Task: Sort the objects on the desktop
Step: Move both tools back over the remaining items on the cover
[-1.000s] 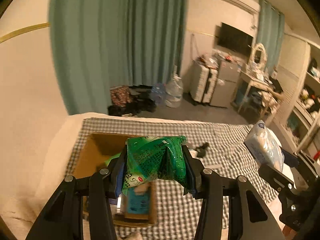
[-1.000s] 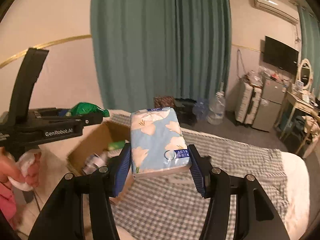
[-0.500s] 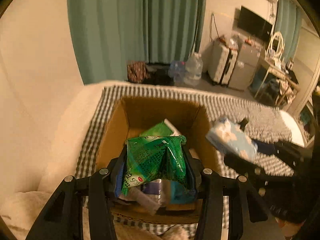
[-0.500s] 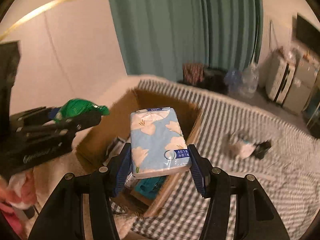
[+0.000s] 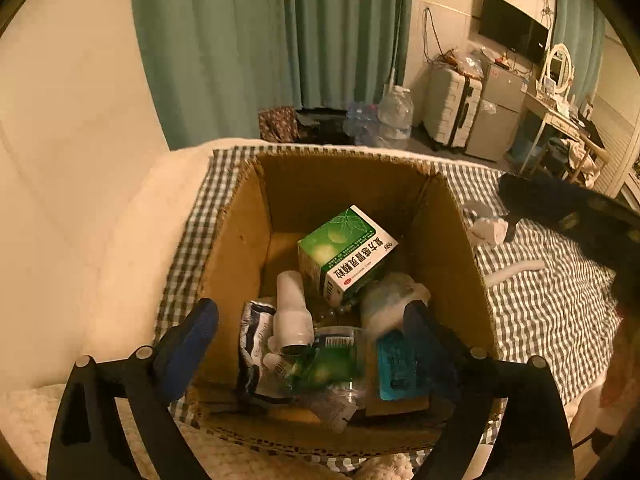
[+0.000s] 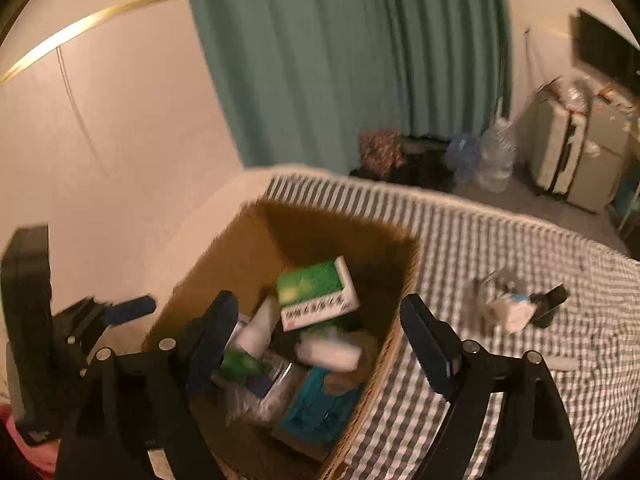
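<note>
corrugated cardboard box (image 5: 240, 240) on gingham cloth (image 5: 560, 312), boxy green medicine carton (image 5: 347, 252) atop crinkly packets inside, left gripper (image 5: 308, 344) and right gripper (image 6: 316, 332) jaws opening, nothing pinched between them

The brown cardboard box (image 5: 240, 248) sits open on the checked bed cover. Inside it a green and white medicine box (image 5: 346, 254) leans tilted on top of the pile. A white bottle (image 5: 292, 312) lies in front of it, beside a shiny green packet (image 5: 324, 364) and a blue pack (image 5: 396, 364).
</note>
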Tool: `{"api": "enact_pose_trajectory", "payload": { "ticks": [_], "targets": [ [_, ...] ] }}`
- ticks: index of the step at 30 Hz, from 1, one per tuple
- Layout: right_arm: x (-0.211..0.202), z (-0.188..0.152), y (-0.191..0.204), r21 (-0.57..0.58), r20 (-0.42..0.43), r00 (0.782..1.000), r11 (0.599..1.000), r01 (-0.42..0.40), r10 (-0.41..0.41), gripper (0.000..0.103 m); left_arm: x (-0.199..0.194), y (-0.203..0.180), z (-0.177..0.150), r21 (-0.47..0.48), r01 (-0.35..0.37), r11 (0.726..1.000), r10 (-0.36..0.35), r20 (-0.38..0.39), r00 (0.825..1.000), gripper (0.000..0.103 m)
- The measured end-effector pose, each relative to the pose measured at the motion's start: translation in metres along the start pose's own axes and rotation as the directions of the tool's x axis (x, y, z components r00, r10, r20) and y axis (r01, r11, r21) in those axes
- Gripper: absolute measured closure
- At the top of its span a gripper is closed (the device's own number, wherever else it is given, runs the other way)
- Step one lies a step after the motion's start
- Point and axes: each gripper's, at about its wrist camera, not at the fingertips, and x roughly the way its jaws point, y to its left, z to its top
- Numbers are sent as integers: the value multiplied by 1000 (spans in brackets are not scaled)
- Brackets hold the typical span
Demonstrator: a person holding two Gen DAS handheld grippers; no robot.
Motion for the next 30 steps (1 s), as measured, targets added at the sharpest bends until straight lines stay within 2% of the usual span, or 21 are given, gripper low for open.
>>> {"api": "enact_pose_trajectory", "payload": {
  "ticks": [3, 8, 11, 15, 17, 18, 24, 26, 27, 30],
  "targets": [
    [-31, 3, -10, 1, 87, 996, 1000, 26, -26, 20, -14, -2, 2, -40, 1, 999, -1, 24, 1000, 4],
    [-105, -5, -39, -22, 181, 977, 993, 116, -110, 19, -55, -27, 12, -66, 68, 995, -62, 90, 994, 1],
    [-145, -14, -63, -43, 212, 961, 980, 192, -179, 19, -81, -60, 12, -43, 97, 994, -92, 123, 988, 0],
    [-182, -37, -96, -40, 235, 937, 961, 275, -259, 19, -88, -109, 6, 15, 120, 993, -121, 113, 986, 0],
    [-191, -53, -117, -7, 218, 935, 958, 288, -280, 19, -85, -137, 1, 34, 126, 991, -129, 97, 987, 0],
    [-195, -71, -138, 31, 199, 938, 958, 284, -285, 19, -79, -152, -3, 34, 131, 991, -133, 86, 987, 0],
    [-182, -105, -183, 79, 161, 940, 953, 291, -300, 19, -29, -225, -20, 33, 127, 991, -128, 33, 991, 0],
    [-174, -115, -204, 108, 154, 941, 952, 286, -300, 19, -7, -244, -21, 33, 126, 991, -128, 37, 991, 0],
    [-163, -123, -227, 142, 154, 943, 951, 275, -296, 19, 1, -250, -20, 32, 125, 992, -126, 43, 991, 0],
    [-149, -127, -247, 167, 149, 941, 946, 279, -303, 19, 43, -268, -11, 19, 90, 996, -91, 59, 994, 0]
  ]
}}
